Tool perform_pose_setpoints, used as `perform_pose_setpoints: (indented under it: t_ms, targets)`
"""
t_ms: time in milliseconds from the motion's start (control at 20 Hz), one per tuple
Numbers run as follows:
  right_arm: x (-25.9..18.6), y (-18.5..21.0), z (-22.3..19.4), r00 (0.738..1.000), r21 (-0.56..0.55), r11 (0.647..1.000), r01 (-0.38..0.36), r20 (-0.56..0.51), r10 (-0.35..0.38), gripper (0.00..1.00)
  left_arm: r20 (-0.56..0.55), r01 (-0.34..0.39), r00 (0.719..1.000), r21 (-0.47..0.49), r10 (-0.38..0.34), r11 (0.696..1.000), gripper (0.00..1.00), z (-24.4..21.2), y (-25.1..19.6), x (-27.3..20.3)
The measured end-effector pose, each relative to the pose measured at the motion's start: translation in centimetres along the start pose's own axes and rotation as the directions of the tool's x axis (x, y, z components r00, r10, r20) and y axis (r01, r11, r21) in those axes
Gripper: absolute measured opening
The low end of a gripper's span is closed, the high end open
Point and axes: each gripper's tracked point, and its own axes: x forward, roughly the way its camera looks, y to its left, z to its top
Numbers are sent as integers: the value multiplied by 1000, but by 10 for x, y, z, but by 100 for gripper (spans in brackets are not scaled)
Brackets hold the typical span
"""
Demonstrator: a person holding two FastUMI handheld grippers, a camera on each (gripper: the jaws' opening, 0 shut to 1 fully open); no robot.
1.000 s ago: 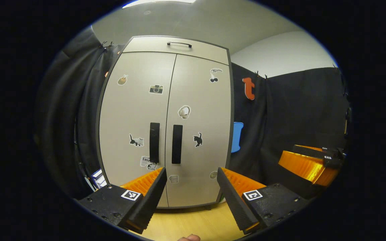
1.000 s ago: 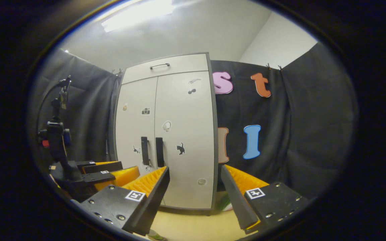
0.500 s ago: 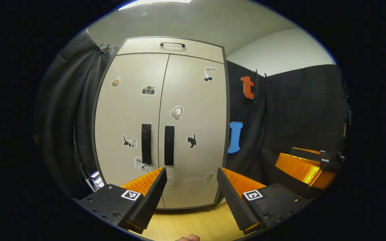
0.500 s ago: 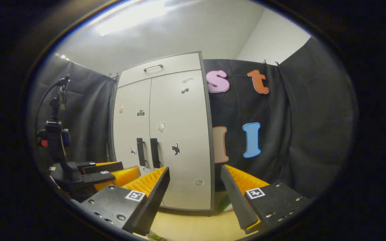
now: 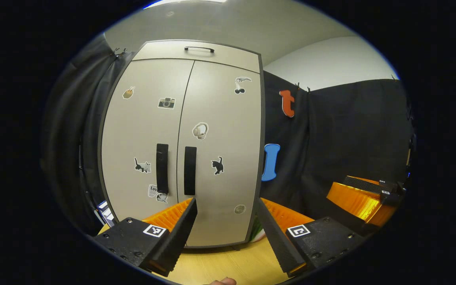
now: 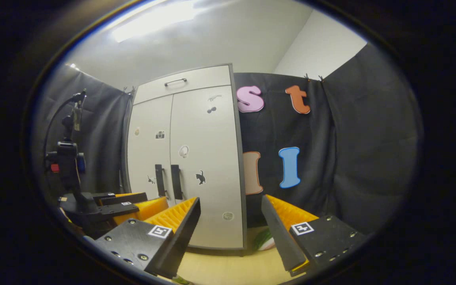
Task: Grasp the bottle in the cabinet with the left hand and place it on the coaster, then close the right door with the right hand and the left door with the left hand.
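Observation:
The grey cabinet (image 5: 180, 138) stands on the wooden table (image 5: 228, 265) with both doors closed flush; the two dark handles (image 5: 162, 168) sit side by side at the middle seam. My left gripper (image 5: 225, 204) is open and empty, a short way in front of the right door. My right gripper (image 6: 231, 200) is open and empty too, off the cabinet's (image 6: 188, 158) right corner. A green and white object (image 6: 263, 239) sits on the table by the cabinet's right foot, half hidden behind a finger; I cannot tell what it is.
A drawer with a thin handle (image 5: 199, 48) tops the cabinet. A camera stand (image 6: 67, 158) rises on the left, behind the left gripper (image 6: 129, 204). The right gripper (image 5: 364, 194) is off to the right. Small boxes (image 5: 104, 211) lie by the cabinet's left foot.
Both views have swung rightward, so the cabinet has slid left in each. The doors stay closed and both grippers stay open.

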Motion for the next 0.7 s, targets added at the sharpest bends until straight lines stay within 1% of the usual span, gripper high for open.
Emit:
perform_pose_setpoints:
  t_ms: [250,400,550,700]
  targets:
    - [-3,-4,0,999,11,999,34,7,-35,94,-17,30,999,25,-30,999,95,-5,-4,4]
    - [-8,-9,0,998,17,998,58,10,-58,94,-25,56,998,13,-56,998,95,-6,-8,6]
    - [-13,-13,3,997,11,997,77,19,-77,94,-16,84,996,-35,-84,996,95,-2,-15,5]
    - [-14,-19,5,996,14,996,89,25,-90,94,-13,92,996,-11,-92,996,96,0,-18,6]
